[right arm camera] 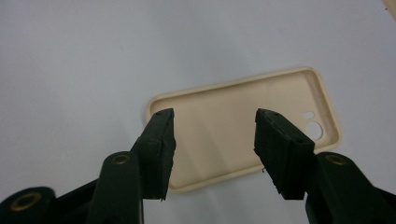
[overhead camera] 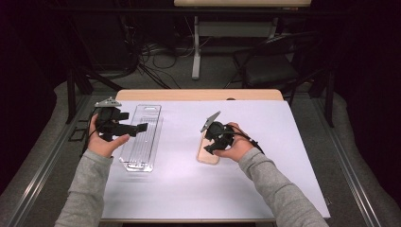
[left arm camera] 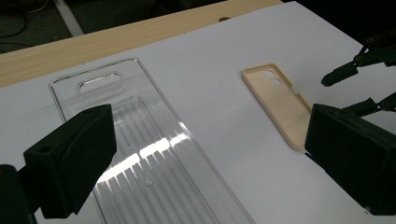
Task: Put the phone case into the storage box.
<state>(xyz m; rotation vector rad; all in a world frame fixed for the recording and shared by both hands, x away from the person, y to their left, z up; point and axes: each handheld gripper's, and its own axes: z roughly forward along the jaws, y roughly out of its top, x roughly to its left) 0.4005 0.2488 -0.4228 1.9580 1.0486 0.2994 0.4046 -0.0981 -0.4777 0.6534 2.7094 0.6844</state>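
High view: a beige phone case (overhead camera: 208, 153) lies flat on the white surface (overhead camera: 189, 189), well apart from a clear plastic tray (overhead camera: 141, 137); the right gripper (overhead camera: 210, 147) is poised over the case, the left gripper (overhead camera: 142, 127) over the tray.

Left gripper view: fingers (left arm camera: 70, 158) wide apart, empty; tray empty.

Right gripper view: fingers (right arm camera: 159, 140) half open above the case (right arm camera: 243, 126), not visibly pressing it. Judged stage: grasp pending, any transfer to the tray not begun.

High view: right gripper (overhead camera: 213, 142) and hand cover most of the beige phone case (overhead camera: 206, 156). Left gripper view: clear tray's (left arm camera: 154, 154) near end cut by bottom edge, beneath the jaws.
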